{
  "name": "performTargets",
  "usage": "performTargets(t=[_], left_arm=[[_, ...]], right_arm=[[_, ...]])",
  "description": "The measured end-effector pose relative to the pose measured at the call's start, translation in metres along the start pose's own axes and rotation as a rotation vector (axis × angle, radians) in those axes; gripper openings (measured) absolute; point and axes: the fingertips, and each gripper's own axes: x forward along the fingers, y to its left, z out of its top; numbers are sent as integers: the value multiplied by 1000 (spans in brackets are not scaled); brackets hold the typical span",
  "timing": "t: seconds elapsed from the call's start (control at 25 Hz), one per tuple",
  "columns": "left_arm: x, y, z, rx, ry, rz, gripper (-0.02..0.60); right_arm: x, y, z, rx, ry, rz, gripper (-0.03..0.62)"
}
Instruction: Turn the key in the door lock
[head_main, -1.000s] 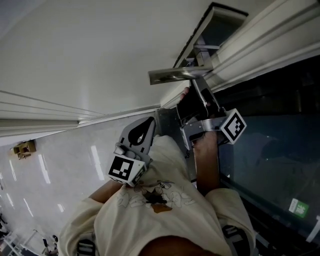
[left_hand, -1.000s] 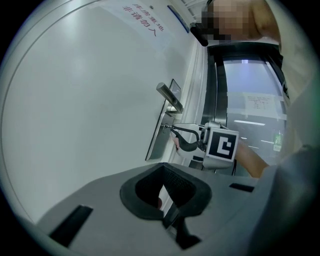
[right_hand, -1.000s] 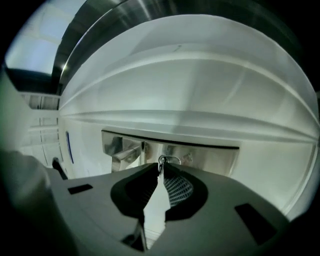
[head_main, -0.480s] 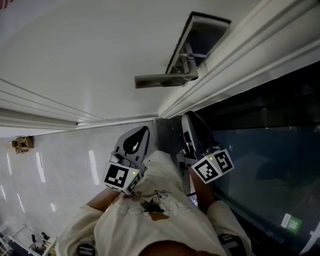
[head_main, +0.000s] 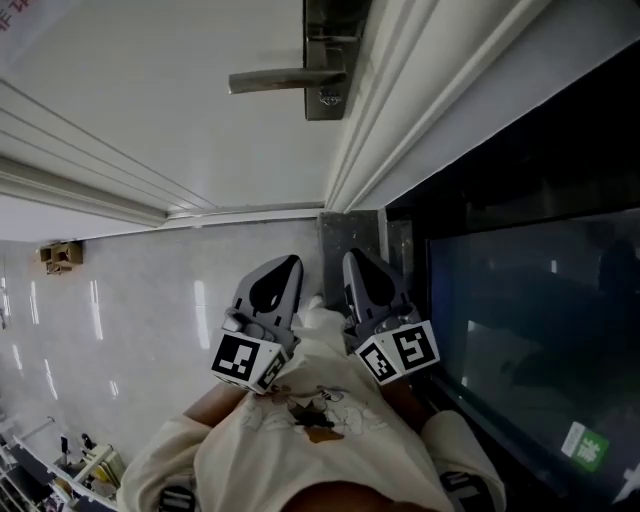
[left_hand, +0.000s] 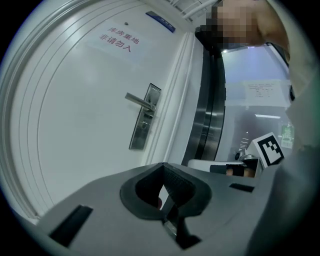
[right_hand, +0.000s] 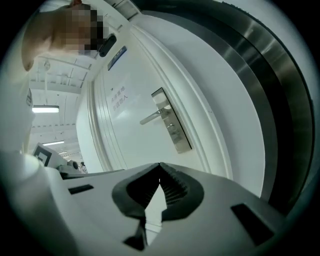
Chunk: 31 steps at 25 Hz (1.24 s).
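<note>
White door (head_main: 150, 90) up top, lock (head_main: 326, 55) at top centre beside its handle (head_main: 280, 78); no key I can make out. Lower centre, left gripper (head_main: 285, 270) and right gripper (head_main: 358, 268) are both pressed together, empty, well apart from it. No turning under way, I'd say; the next move means reaching the keyhole.

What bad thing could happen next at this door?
Both the left gripper and right gripper are shut and empty, away from the door. Reaching in shut, one might just bump the lock plate. The lever handle sticks out from that plate, so a gripper could knock it.
</note>
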Motion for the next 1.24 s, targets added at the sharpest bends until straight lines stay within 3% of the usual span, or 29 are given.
performTargets(t=[0.32, 0.44, 0.68, 0.88, 1.24], left_arm=[[-24, -36, -19, 33, 38, -77, 5], [-32, -32, -16, 68, 29, -83, 5], [-44, -17, -4, 43, -19, -71, 5], [-56, -19, 3, 81, -48, -83, 5], [-82, -32, 6, 51, -55, -77, 5]], right_arm=[[-35, 22, -48, -58, 70, -51, 6], [-27, 31, -45, -107, 57, -49, 6], [-13, 48, -50, -153, 50, -33, 6], [-18, 58, -49, -176, 49, -43, 6], [-39, 84, -33, -202, 31, -39, 6]])
